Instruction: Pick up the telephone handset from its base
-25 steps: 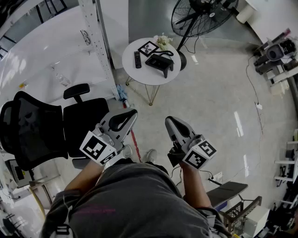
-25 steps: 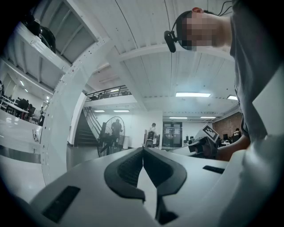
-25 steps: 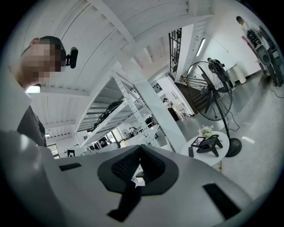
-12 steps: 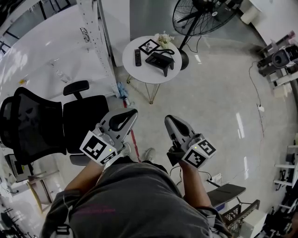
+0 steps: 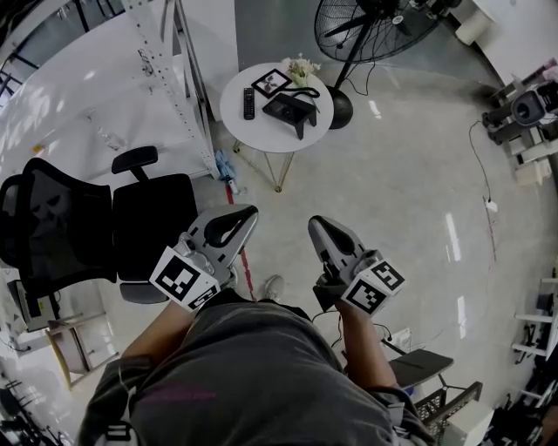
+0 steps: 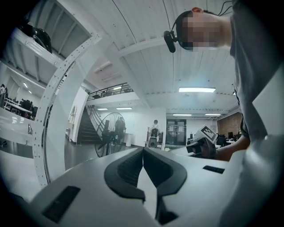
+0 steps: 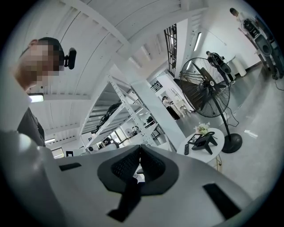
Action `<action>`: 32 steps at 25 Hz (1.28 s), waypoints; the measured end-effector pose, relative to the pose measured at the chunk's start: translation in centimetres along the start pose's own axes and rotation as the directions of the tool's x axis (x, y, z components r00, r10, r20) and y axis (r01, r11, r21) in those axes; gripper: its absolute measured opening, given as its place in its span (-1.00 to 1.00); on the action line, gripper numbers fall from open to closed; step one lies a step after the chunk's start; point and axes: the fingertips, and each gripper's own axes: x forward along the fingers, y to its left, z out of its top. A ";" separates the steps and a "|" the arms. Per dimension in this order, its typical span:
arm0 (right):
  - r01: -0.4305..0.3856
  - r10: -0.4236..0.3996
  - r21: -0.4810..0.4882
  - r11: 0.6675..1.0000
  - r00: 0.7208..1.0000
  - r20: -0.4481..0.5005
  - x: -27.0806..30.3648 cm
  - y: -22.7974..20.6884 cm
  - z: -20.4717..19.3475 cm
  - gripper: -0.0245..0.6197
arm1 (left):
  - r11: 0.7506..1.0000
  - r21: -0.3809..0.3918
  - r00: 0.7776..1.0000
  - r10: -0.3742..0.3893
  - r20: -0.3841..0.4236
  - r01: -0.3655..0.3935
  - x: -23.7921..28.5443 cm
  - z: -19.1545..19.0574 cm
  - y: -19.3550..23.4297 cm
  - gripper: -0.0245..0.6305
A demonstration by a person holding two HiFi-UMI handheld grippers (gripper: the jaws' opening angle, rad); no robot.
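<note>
We stand on a pale glossy floor [image 5: 401, 200], with a black office chair [image 5: 78, 226] at our left and a tall standing fan [image 5: 362, 26] ahead. Beside the fan's foot is a small round white surface [image 5: 261, 132], well apart from us. The left hand-held gripper [image 5: 251, 212] and the right hand-held gripper [image 5: 314, 224] point level at waist height, both clenched with pads meeting and nothing between them. On the surface, toward its right edge, sits the dark telephone [image 5: 292, 110]. Its handset [image 5: 284, 104] appears to lie on the base, though at this range we cannot separate the two. We judge the handset to be light, rigid, smooth plastic, somewhat slippery, and tethered by a cord. We would grip across the narrow middle bar, not the wider ends, and lift gently so that the cord does not drag the base.
</note>
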 end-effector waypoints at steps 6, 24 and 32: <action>-0.023 0.024 0.026 0.999 1.000 -0.017 -2.4 -2.4 0.6 -0.86 | 1.000 0.014 1.000 0.017 -0.007 -0.017 2.2 -0.6 -2.3 -0.87; -0.032 0.034 0.040 0.999 0.998 -0.046 -1.6 -7.9 2.7 -0.86 | 0.999 0.028 0.999 0.034 -0.003 -0.033 7.5 -1.1 -0.2 -0.87; 0.007 -0.004 0.053 0.999 0.999 -0.047 3.7 -11.5 4.5 -0.86 | 1.000 0.003 1.000 0.010 -0.010 -0.010 11.2 -1.5 6.3 -0.87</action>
